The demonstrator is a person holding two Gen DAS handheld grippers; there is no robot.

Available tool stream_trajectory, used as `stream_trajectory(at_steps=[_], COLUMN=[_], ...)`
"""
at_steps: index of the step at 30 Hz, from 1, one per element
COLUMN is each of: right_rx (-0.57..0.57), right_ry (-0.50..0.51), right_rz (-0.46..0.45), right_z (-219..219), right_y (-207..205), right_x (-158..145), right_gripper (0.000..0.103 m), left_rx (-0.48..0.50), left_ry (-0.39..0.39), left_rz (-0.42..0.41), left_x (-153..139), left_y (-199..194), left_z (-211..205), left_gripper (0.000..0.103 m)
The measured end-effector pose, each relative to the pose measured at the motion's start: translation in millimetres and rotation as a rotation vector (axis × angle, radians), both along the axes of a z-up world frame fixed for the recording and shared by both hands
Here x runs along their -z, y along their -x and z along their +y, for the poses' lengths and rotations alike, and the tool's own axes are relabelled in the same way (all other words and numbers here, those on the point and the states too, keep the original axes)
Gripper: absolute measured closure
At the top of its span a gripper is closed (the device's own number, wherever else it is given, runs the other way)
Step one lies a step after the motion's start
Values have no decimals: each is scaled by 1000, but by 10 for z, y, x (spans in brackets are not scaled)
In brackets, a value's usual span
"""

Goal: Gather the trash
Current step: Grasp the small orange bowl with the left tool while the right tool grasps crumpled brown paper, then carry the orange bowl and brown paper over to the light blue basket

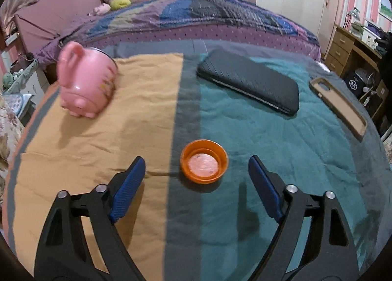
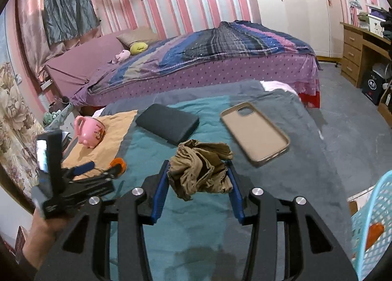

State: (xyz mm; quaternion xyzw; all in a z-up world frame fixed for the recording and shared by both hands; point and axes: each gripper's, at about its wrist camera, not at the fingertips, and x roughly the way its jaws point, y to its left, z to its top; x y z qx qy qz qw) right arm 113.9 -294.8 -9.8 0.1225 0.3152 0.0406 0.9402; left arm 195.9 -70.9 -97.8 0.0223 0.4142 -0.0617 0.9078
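An orange bottle cap (image 1: 204, 161) lies open side up on the striped blanket (image 1: 281, 148). My left gripper (image 1: 196, 159) hovers over the cap, open, with one blue pad on each side and neither touching it. A crumpled brown wrapper (image 2: 196, 158) is lifted off the blanket, and my right gripper (image 2: 198, 164) is shut on it, its pads pressing both sides. The right wrist view also shows the left gripper (image 2: 103, 170) at the far left, held by a hand (image 2: 41, 237), with the orange cap (image 2: 117, 164) at its tips.
A pink pig-shaped mug (image 1: 85, 82) stands on the orange stripe at the left. A black padded case (image 1: 250, 82) and a beige phone case (image 2: 254, 134) lie farther back. A light blue mesh basket (image 2: 370, 219) stands at the lower right. Beyond are a bed (image 2: 208, 60) and a wooden desk (image 2: 355, 55).
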Motion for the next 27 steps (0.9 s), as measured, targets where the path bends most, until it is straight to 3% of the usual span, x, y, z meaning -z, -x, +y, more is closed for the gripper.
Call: stream_trajectory(at_steps=[7,15,21,27], right_rx=[2,21,45,53], right_ry=[-5,17,37,106], right_rz=[11,-18,-62,-79], right_z=[-226,-339,-453,-432], right_y=[21,188,419,626], right_x=[12,-67,-204,-282], right_gripper=[58,58,58,58], left_rx=[13,26,51,59], left_ry=[-27,-10,-42,-7], left_rz=[18,-40,-110,-159], left_x=[68,-140,-424,-685], left_y=[-30,113,387,732], left_z=[-99,-74,-148,-91], left_gripper=[65,64,64,64])
